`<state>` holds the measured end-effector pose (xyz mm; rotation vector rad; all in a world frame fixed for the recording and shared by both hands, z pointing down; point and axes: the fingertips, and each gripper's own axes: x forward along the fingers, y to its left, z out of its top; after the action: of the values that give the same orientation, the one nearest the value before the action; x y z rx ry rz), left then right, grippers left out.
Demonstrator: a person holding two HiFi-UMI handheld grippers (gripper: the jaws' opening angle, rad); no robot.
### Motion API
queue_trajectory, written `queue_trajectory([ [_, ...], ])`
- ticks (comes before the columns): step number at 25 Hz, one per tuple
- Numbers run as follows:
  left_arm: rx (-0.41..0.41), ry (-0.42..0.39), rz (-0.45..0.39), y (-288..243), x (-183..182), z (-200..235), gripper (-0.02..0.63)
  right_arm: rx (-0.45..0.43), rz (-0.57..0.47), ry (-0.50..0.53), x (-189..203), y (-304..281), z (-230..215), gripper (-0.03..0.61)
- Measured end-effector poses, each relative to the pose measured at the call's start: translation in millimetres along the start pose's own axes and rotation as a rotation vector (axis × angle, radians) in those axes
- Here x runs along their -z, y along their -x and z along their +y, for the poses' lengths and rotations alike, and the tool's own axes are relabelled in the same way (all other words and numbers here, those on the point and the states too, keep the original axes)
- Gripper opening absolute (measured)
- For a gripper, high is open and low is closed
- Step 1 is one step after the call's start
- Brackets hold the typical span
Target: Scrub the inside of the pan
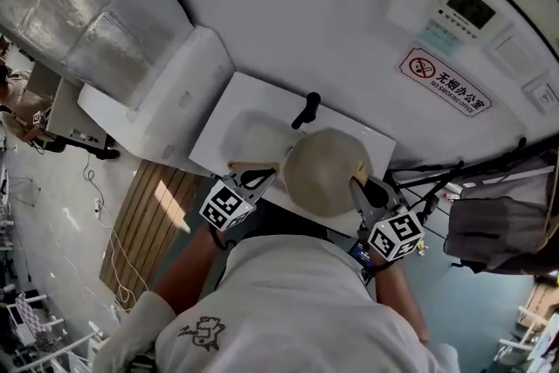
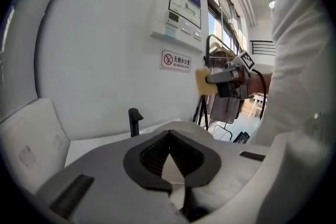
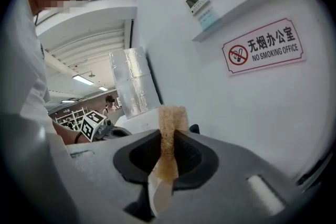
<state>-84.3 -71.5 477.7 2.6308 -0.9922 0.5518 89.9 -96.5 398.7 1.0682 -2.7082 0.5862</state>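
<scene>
The right claw [image 3: 169,150] is closed on a brown sponge [image 3: 172,119]. The sponge is held upright between the pads, and its upper part stands out beyond the tips. The left claw [image 2: 169,136] is closed too. Nothing is seen pressed between its pads, so it is taken as empty.

The pan [image 1: 321,172] is found between the two claws. From the right claw it lies just to the left of the tips. From the left claw it lies just to the right and a little ahead. In the head view both tips appear at the edge of the pan, but it cannot be told whether either one touches it. The pan looks round and pale. No handle is made out, so no long axis can be given, and it is not clear which way the inside is turned.

Beyond the pan the white sink [image 1: 210,135] and the black tap [image 1: 306,111] are seen, ahead and to the left of the left claw.

It is judged that the sponge must be carried leftward and down into the pan, while the pan is steadied by the left claw.
</scene>
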Motion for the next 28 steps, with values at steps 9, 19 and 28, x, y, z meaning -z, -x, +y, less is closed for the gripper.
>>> queue_trajectory([
  [9,0.087,-0.113,0.219,-10,68,55,0.003,0.134,0.009,-0.058,12,-39,0,0.057],
  [19,0.249,-0.290,0.421,-35,140,69,0.009,0.226,0.039,-0.104,33,-53,2,0.057],
  [28,0.311,-0.330,0.548,-53,183,78,0.087,0.236,0.078,-0.123,42,-53,-4,0.057],
])
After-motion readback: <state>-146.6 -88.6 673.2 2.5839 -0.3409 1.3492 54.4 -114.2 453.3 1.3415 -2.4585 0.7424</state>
